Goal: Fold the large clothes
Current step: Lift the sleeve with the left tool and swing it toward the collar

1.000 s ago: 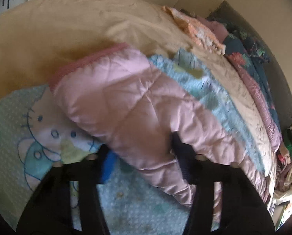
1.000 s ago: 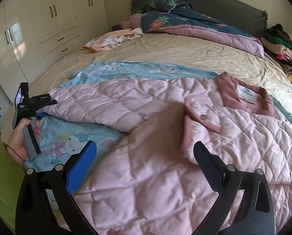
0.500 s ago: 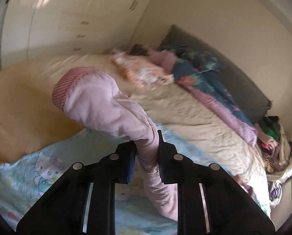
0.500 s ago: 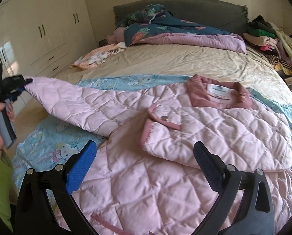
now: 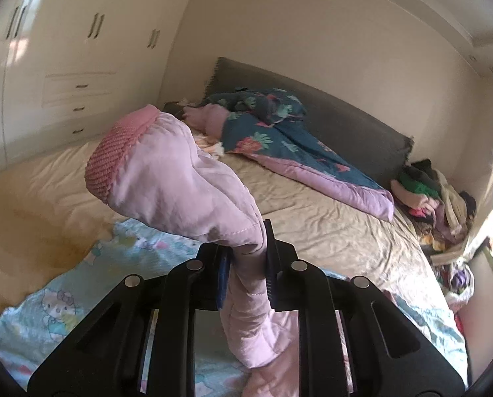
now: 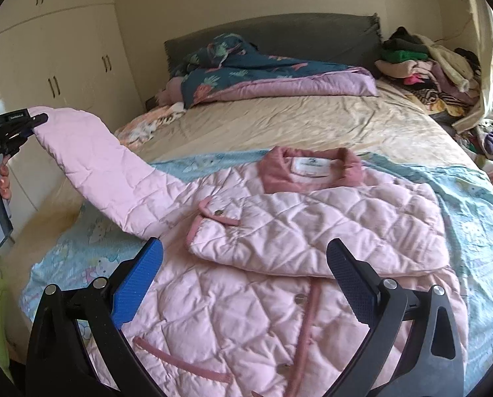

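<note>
left gripper (image 5: 246, 264): now clamped on pink jacket sleeve (image 5: 180, 178), raised off bed, frame centre | right gripper (image 6: 246, 274): jaws apart, empty | jacket (image 6: 296, 231): spread mid-frame, sleeve fold judged ready

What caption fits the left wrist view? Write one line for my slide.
Left gripper shut on the pink quilted jacket's sleeve, lifting it above the bed.
</note>
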Motion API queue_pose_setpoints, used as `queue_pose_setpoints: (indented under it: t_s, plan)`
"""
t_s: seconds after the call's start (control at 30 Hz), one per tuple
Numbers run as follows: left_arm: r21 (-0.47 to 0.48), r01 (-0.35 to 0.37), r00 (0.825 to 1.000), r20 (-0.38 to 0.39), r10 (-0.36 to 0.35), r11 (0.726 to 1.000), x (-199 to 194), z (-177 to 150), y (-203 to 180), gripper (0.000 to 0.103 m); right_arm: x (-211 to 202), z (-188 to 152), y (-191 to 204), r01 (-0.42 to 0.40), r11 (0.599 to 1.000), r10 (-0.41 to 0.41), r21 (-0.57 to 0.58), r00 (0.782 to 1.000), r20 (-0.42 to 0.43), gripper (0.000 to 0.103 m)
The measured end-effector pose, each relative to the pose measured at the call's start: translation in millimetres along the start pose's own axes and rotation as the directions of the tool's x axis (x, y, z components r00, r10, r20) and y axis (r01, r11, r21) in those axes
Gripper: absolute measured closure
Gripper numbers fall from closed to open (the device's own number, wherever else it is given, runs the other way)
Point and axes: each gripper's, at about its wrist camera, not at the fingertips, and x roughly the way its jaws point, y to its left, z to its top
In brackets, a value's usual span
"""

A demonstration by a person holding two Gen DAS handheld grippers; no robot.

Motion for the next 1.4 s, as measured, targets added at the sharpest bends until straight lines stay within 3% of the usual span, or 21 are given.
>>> queue_pose_setpoints:
  t_s: [0.57,0.9,1.4]
  plan:
    - [0.162,0.12,0.993,-0.021,-0.118,0.98,-10.9,-27.9,-105.8,0.094,-58.4,-3.6,-60.8,0.059,0.995,-0.067,0.085,0.993,0.095,0.004]
    - [0.185,0.183,0.983,-0.057,-0.175,0.966,-11.4,-51.3,-139.9,0.094,-80.5,-9.7,-89.8,0.101,0.987,-0.117,0.123,0.984,0.131,0.004]
    - [0.279,0.276,0.958,-0.153,-0.241,0.92,-2.1,-107.3,-199.8,0.094,-92.8,-29.8,-140.8,0.142,0.96,-0.177,0.241,0.976,0.13,0.004]
